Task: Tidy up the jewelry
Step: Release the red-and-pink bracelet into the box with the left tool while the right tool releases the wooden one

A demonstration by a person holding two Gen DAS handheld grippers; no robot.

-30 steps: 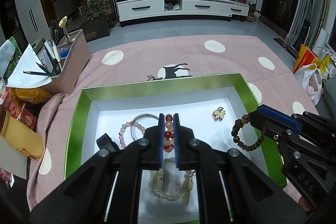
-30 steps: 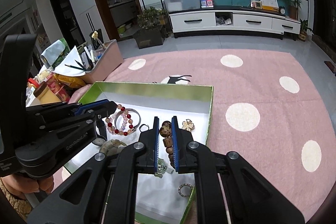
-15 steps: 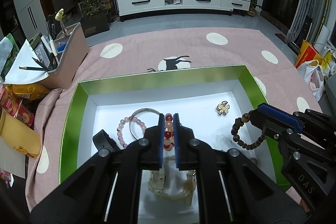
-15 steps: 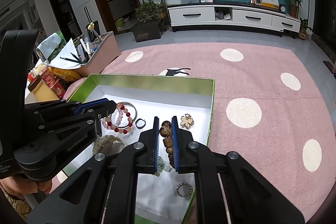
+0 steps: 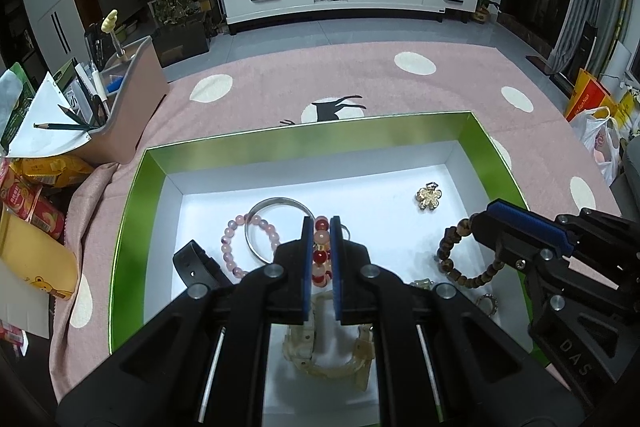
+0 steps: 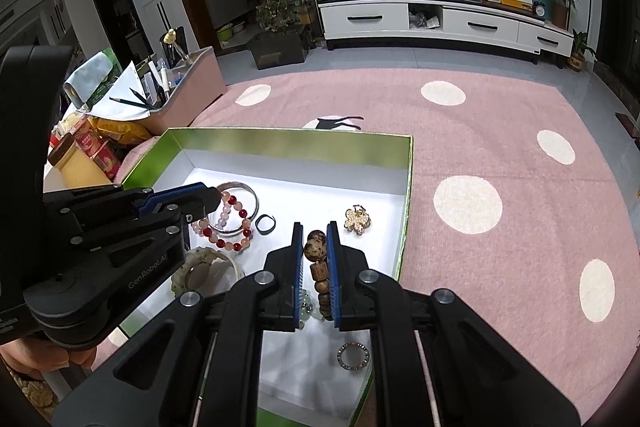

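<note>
- Pink cloth (image 5: 280, 83) with white dots covers the surface; a green-rimmed white tray (image 5: 132, 211) sits on it at the centre of both frames.
- At lower centre of the left wrist view, the left gripper (image 5: 321, 227) has its jaws narrowed onto a red-and-peach bead bracelet (image 5: 320, 247) over the tray.
- At lower centre of the right wrist view, the right gripper (image 6: 316, 231) pinches a brown wooden bead bracelet (image 6: 315, 251) near the tray's right wall.
- On the tray floor lie a silver bangle (image 5: 276, 205), a pink bead bracelet (image 5: 230, 247), a gold flower brooch (image 5: 429, 198) and a cream watch (image 5: 320, 355).
- A pen holder (image 5: 132, 99) stands at upper left.
</note>
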